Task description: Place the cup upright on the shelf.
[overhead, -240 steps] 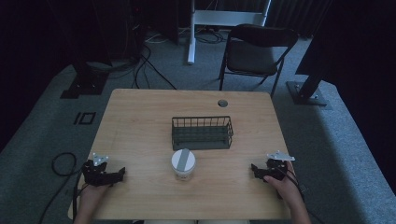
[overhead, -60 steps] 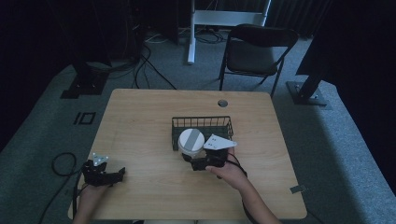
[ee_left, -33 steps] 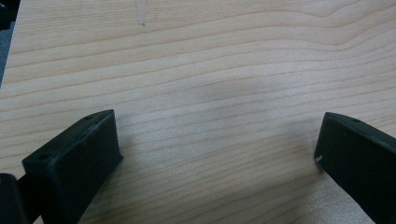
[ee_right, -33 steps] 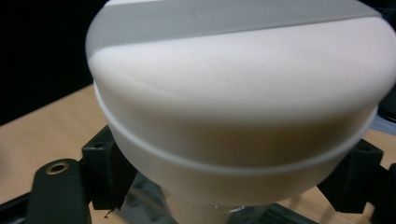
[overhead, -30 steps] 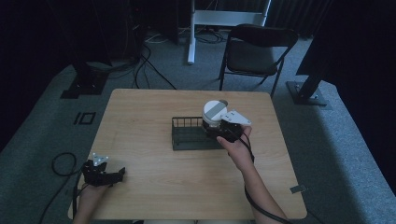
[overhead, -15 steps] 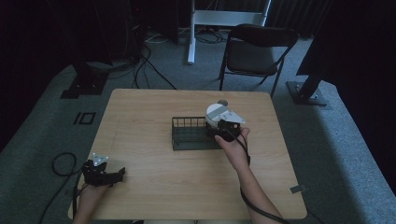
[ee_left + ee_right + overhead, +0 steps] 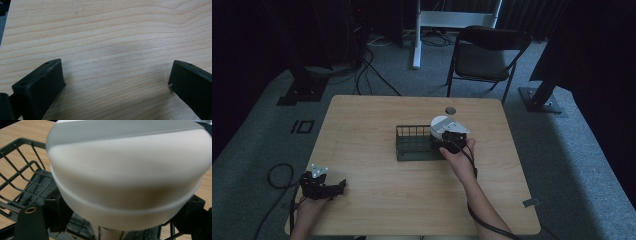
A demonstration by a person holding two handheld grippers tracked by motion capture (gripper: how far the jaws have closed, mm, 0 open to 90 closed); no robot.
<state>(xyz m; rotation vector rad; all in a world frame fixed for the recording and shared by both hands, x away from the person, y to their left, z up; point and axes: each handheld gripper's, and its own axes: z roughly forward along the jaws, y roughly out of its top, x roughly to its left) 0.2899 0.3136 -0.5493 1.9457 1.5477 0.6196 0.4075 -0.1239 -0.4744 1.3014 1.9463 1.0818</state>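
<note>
A round white container with a grey lid (image 7: 440, 124) (image 7: 127, 170) is held over the right end of a dark wire basket (image 7: 413, 143) (image 7: 27, 182) at the table's middle. My right gripper (image 7: 447, 141) (image 7: 125, 220) is shut on the container's lower part, and its jaws show on either side below the wide lid. My left gripper (image 7: 332, 188) (image 7: 115, 82) rests at the front left corner of the table, open, with bare wood between its jaws.
The wooden table (image 7: 362, 120) has a small round grommet (image 7: 450, 110) near its far edge. A folding chair (image 7: 484, 52) stands beyond the table, and cables (image 7: 362, 65) lie on the floor to the far left.
My right gripper has picked the container up from the front of the table and carried it over the basket's right end, and has now lowered it slightly. The left gripper has stayed put.
</note>
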